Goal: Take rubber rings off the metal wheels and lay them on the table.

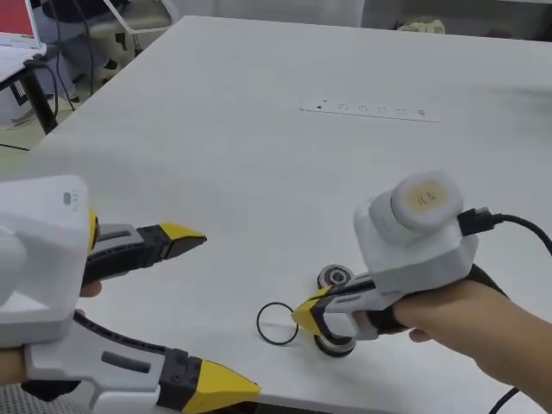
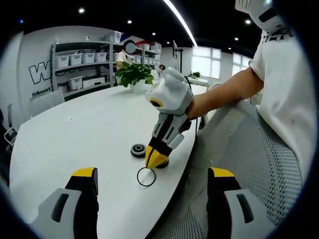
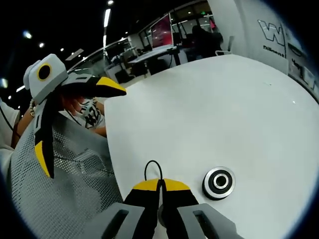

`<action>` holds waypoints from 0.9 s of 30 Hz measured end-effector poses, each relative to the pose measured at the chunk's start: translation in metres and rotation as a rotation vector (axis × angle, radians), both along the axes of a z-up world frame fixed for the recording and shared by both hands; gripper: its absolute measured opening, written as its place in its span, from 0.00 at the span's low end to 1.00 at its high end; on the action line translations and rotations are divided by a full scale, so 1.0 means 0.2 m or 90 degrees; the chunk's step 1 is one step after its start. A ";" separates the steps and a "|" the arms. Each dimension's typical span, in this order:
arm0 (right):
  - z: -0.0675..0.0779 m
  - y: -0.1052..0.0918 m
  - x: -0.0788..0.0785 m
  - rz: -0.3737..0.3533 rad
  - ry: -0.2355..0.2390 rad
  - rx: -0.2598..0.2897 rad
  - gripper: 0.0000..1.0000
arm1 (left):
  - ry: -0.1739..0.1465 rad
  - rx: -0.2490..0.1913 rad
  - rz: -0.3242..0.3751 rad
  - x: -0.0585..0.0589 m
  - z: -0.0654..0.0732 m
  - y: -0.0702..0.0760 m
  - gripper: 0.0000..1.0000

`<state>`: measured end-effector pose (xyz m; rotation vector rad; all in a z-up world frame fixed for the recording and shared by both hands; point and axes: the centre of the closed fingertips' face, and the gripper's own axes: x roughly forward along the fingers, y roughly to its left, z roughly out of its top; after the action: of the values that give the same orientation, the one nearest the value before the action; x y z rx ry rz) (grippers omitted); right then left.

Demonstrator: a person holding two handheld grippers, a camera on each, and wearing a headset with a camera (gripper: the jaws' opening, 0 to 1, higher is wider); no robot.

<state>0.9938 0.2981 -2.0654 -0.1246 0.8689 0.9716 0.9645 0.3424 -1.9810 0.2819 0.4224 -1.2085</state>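
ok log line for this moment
left gripper open | right gripper shut, tip at rubber ring on table | metal wheels nearby

Blk rubber ring (image 1: 277,323) flat, just beside 2 metal wheels (image 1: 335,278), poss. touching.

**White table and its load**

The table (image 1: 259,172) is white and smooth; a thin black ring (image 1: 276,304) lies flat near its front edge; two wheels (image 1: 335,277) sit just beside the ring, one partly hidden; a white strip (image 1: 371,109) lies well back.
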 end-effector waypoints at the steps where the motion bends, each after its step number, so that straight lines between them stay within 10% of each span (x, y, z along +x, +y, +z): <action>1: 0.00 0.00 0.00 0.002 -0.003 -0.004 0.00 | 0.000 0.001 -0.001 0.00 0.00 0.00 0.89; 27: 0.16 -0.06 0.10 -0.045 -0.052 0.039 0.01 | -0.002 0.007 0.003 0.00 -0.01 0.01 0.88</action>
<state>1.0133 0.2867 -2.0326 -0.0797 0.7627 0.9198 0.9645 0.3437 -1.9823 0.2928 0.4267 -1.2017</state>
